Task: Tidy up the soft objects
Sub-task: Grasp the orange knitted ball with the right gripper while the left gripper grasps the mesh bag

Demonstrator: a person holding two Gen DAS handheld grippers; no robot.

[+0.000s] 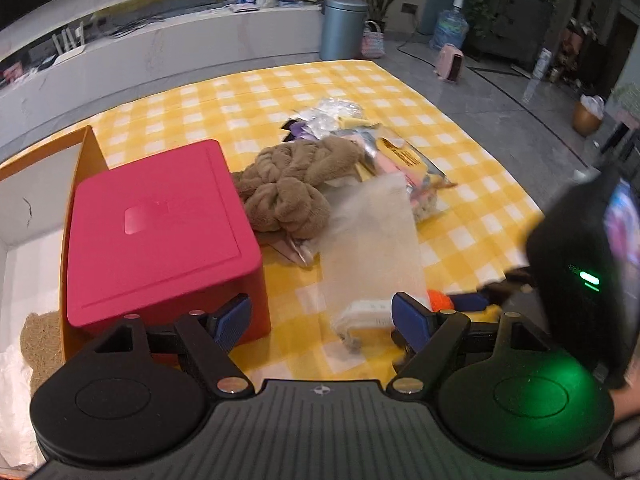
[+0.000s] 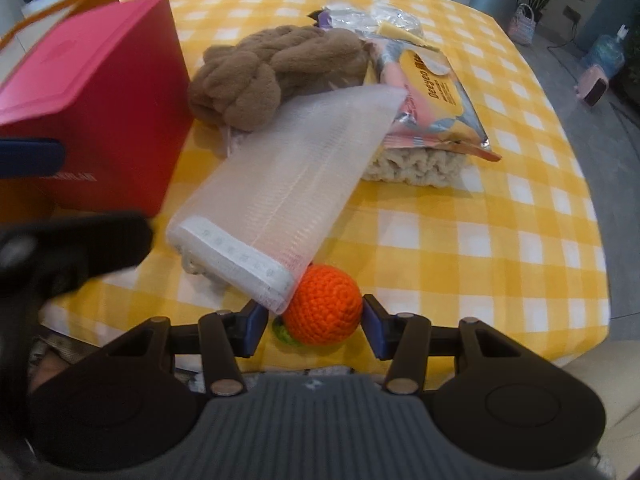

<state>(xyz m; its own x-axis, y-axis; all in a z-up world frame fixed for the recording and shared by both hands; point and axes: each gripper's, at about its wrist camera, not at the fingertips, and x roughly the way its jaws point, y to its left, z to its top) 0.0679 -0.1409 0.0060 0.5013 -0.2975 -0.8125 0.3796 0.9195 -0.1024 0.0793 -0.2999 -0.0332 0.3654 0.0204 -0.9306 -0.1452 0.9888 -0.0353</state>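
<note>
An orange crocheted ball (image 2: 324, 309) with a green bit beneath sits at the near table edge, touching a white mesh pouch (image 2: 288, 184) that lies flat and slants up to a knotted brown plush (image 2: 256, 76). Beside these lie a yellow wipes pack (image 2: 436, 92) and a cream knit (image 2: 416, 166).

The tablecloth (image 2: 480, 248) looks like a smooth yellow-and-white checked sheet with a slight sheen, and the pink box (image 1: 160, 232) appears to be smooth matt plastic or card with a faintly glossy lid panel. The orange ball (image 2: 324, 308) is crocheted yarn with a rough, knobbly stitch surface, the brown knotted item (image 2: 256, 80) is fuzzy matt plush, and the white mesh bag (image 2: 288, 184) is a fine translucent net with a woven tape hem. The snack packet (image 2: 436, 92) is glossy printed foil, crinkled at its edges, and the gripper pads (image 2: 372, 328) are matt blue on black matt plastic linkages with bright metal pins.
</note>
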